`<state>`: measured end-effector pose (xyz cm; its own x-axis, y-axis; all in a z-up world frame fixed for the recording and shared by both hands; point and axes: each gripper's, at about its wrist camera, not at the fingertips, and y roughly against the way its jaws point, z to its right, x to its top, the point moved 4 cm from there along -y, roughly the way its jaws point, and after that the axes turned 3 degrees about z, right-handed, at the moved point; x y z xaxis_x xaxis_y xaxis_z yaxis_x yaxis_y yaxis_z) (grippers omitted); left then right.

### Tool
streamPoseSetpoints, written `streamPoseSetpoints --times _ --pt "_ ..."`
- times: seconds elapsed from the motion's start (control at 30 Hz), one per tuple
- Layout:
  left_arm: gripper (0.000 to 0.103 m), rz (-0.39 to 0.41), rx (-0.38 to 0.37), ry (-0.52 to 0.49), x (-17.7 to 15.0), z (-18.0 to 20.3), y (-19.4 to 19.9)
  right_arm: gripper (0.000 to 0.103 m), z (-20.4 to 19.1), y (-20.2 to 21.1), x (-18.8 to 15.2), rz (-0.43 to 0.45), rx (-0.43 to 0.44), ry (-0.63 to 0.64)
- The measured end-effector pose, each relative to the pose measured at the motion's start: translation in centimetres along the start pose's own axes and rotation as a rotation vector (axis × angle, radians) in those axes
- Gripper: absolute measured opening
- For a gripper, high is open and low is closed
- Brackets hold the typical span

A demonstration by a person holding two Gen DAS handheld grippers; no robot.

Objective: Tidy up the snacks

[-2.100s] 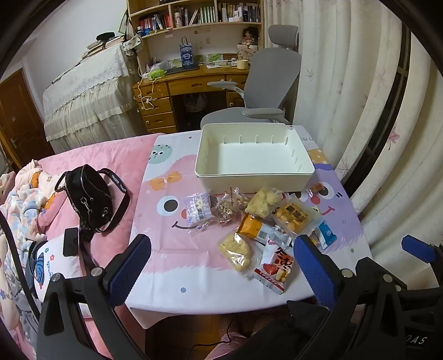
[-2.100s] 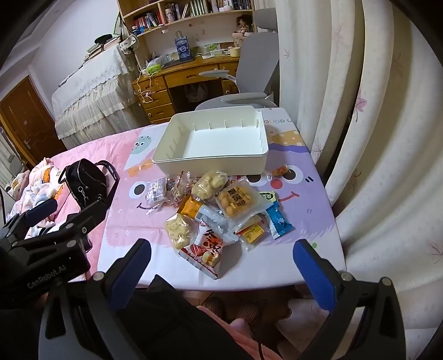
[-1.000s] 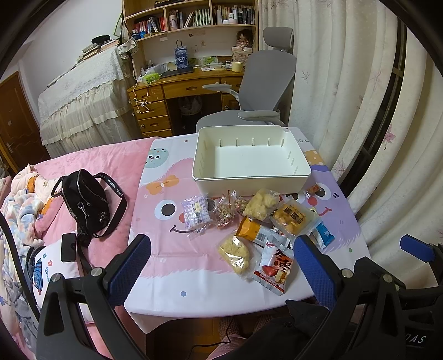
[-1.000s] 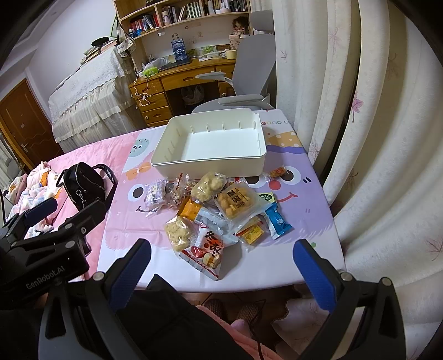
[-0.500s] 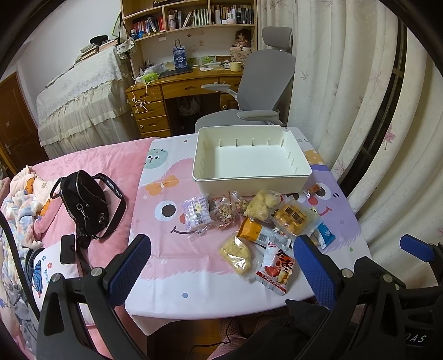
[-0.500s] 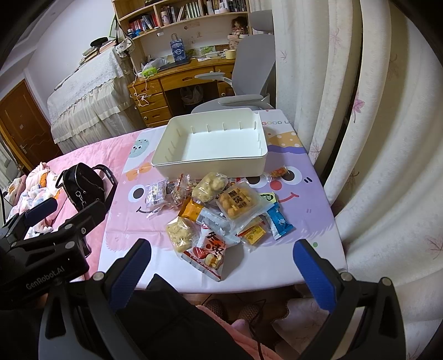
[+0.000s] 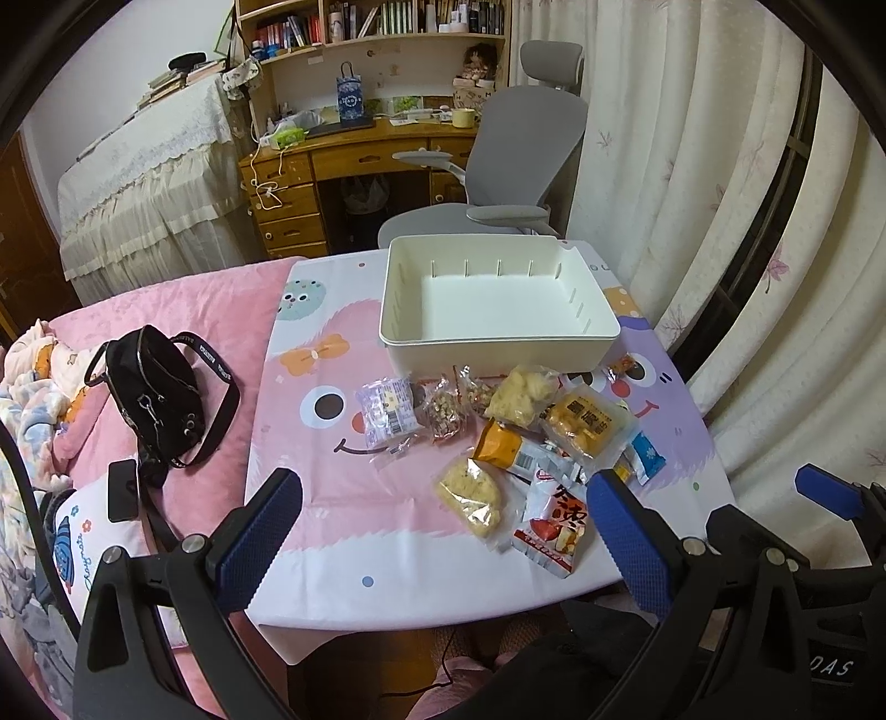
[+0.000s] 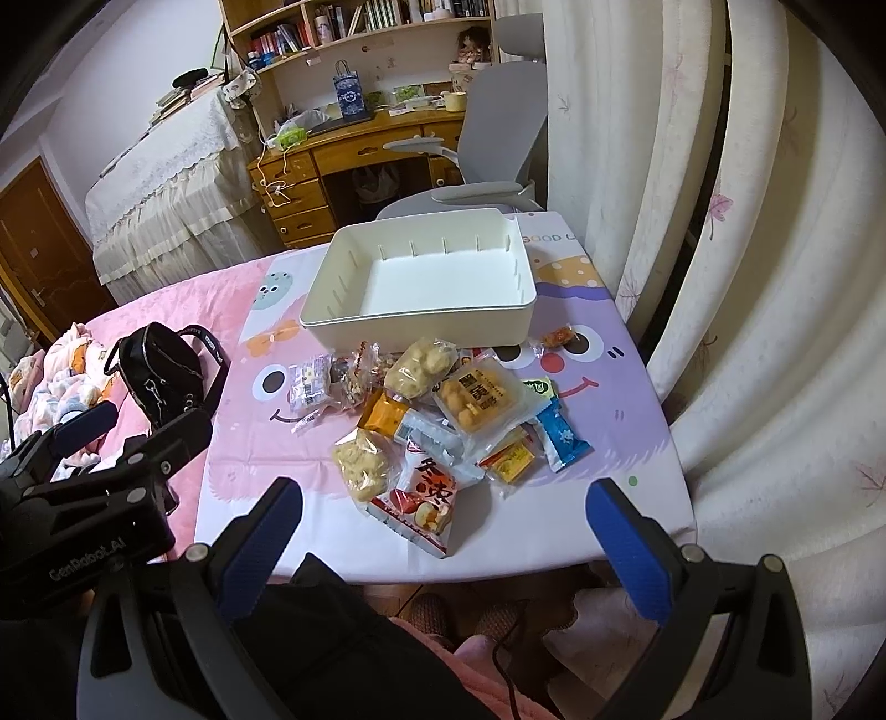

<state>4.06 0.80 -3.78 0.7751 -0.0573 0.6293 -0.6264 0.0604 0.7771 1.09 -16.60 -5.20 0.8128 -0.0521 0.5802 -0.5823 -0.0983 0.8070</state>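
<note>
In the left wrist view the right gripper (image 7: 825, 490) shows only as one blue pad and black frame, cut by the picture's right edge, so its spread cannot be read. The left gripper (image 8: 83, 426) in the right wrist view is likewise half lost at the left edge. A white wrapper (image 8: 437, 437) lies mostly buried under the overlapping snack packets (its print hidden). The book spines (image 7: 387, 16) on the shelf are too small to read, and the picture's top edge crops them.

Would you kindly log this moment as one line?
phase: pre-grasp | left gripper: open | right gripper: open | white plastic bin: empty | snack packets: piled on table
</note>
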Motion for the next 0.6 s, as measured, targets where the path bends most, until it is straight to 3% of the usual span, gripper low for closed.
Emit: streamPoseSetpoints --times 0.6 --pt "0.102 -0.05 -0.101 -0.011 -0.5 -1.4 -2.4 0.103 -1.3 0.5 -0.4 0.058 -0.087 -0.018"
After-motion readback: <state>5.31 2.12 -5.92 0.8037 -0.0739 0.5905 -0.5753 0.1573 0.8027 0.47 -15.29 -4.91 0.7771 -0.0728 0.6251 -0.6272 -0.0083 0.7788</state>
